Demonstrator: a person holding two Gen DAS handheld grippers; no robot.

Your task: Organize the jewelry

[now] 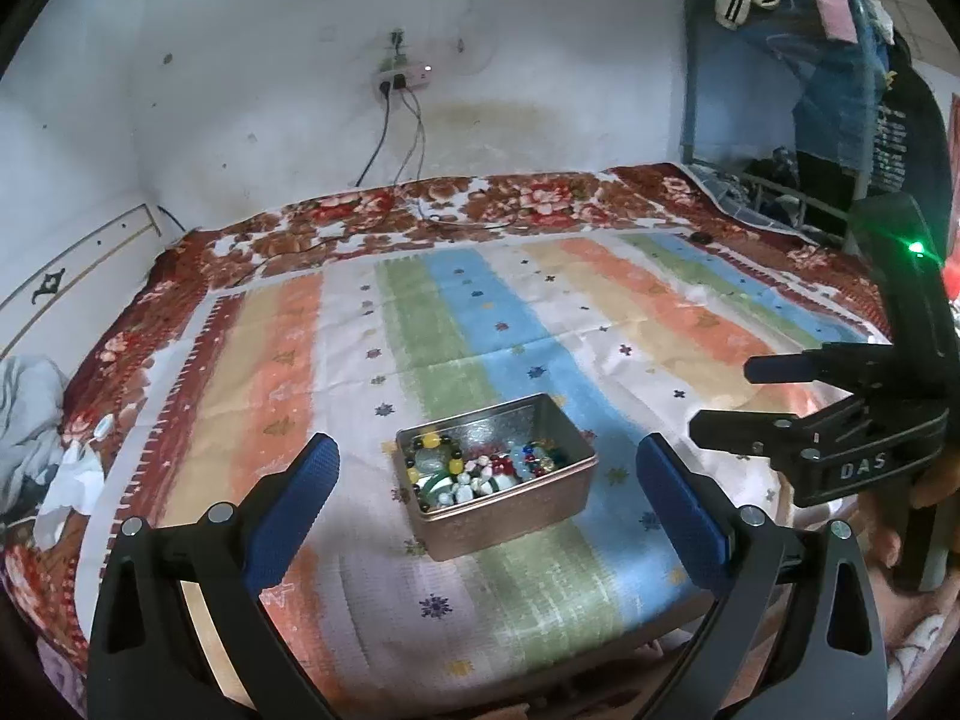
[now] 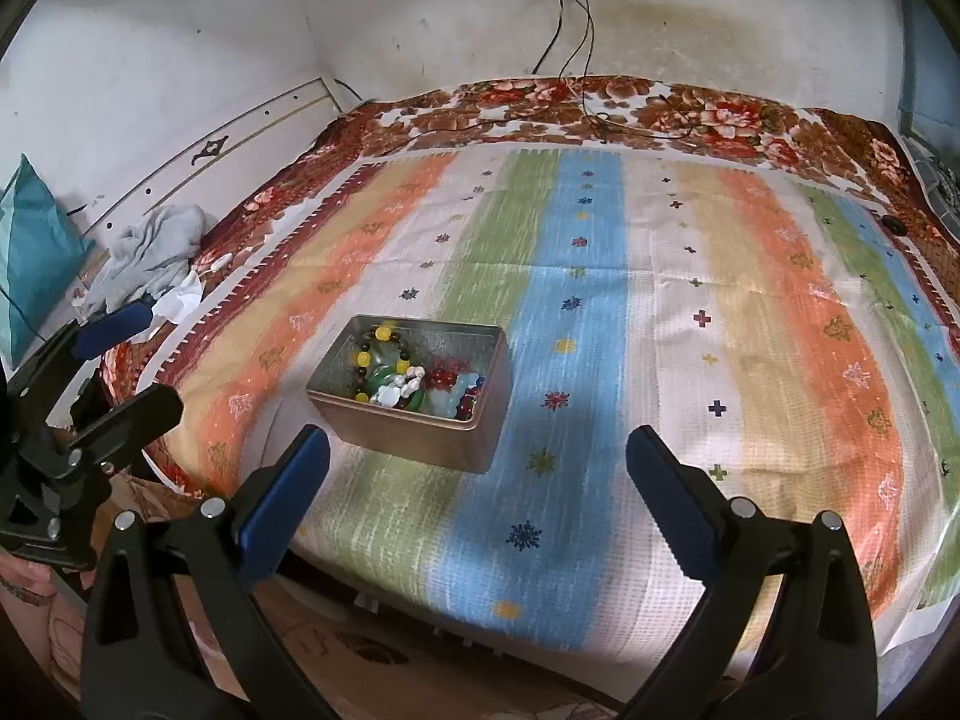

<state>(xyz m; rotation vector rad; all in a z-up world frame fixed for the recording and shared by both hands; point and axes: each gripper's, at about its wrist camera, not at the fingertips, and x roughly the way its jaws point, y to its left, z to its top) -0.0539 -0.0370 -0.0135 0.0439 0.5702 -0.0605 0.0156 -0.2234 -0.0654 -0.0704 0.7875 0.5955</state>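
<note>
A copper-coloured metal tin (image 1: pixel 510 516) stands open on the striped cloth and holds several bead bracelets (image 1: pixel 474 468) in yellow, green, white, red and blue. My left gripper (image 1: pixel 489 462) is open and empty, its blue pads either side of the tin, nearer the camera. My right gripper (image 2: pixel 477 450) is open and empty, right of and in front of the tin (image 2: pixel 420 438) with its bracelets (image 2: pixel 414 381). Each gripper shows in the other's view: the right one (image 1: pixel 750 402) and the left one (image 2: pixel 138 366).
The striped cloth (image 2: pixel 690 300) covers a bed over a floral blanket (image 2: pixel 600 108). Crumpled grey clothes (image 2: pixel 156 246) and a teal pillow (image 2: pixel 30 252) lie at the left. Cables (image 2: pixel 576 30) hang from a wall socket. Clothes hang on a rack (image 1: pixel 840 90) at the right.
</note>
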